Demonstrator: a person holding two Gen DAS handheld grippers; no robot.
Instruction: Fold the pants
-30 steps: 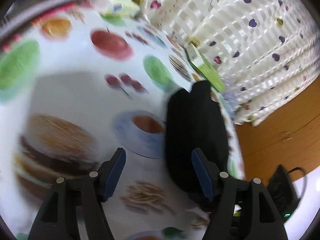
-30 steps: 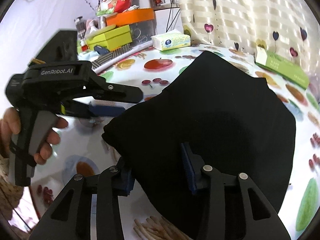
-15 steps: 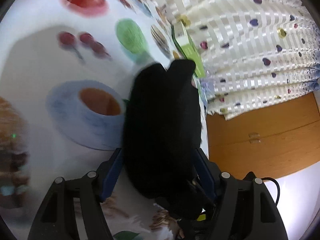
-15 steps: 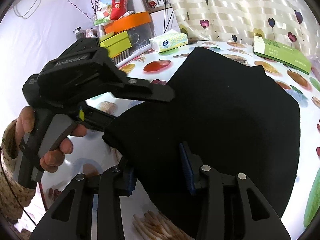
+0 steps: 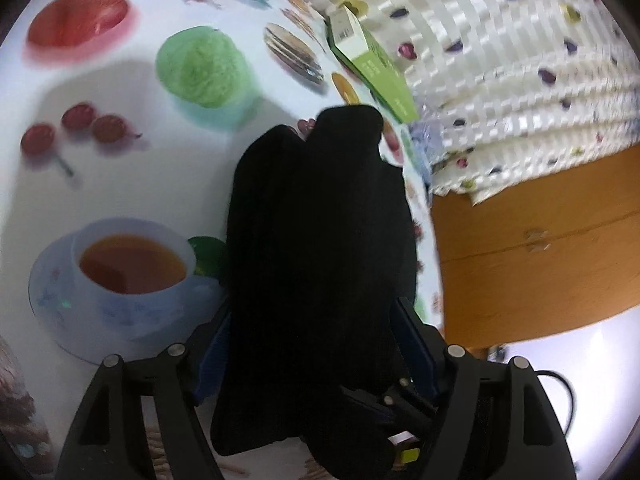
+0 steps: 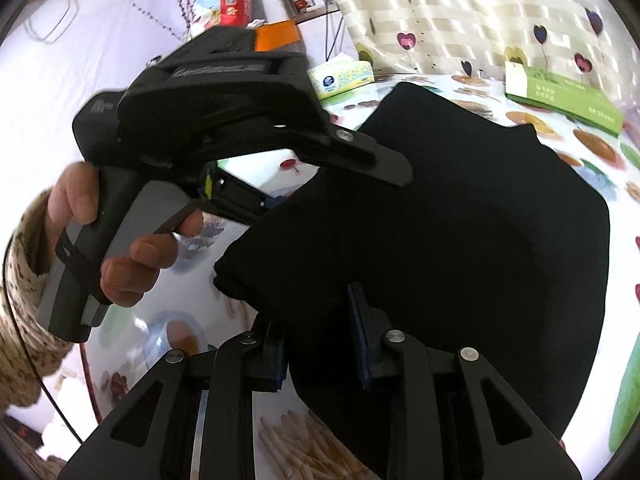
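Black folded pants (image 5: 320, 220) lie on a table under a food-print cloth (image 5: 120, 168). My left gripper (image 5: 316, 344) straddles their near edge, and the thick fold fills the gap between its blue pads (image 5: 214, 344). Its jaws are opening. In the right wrist view a hand (image 6: 132, 256) holds that left gripper, with its upper finger (image 6: 360, 152) above the pants (image 6: 460, 220) and apart from them. My right gripper (image 6: 318, 344) is closing on the pants' near left corner, and both pads touch the fabric.
A green box (image 5: 372, 64) lies beyond the pants by the heart-print curtain (image 5: 500, 60). A tissue box (image 6: 340, 76) and stacked boxes (image 6: 280, 36) crowd the far side. In the left wrist view the table's edge runs just right of the pants, above a wooden cabinet (image 5: 540, 260).
The left gripper has swung from the bare cloth over to the pants and now has them between its fingers. The right jaws have narrowed onto the pants' corner.
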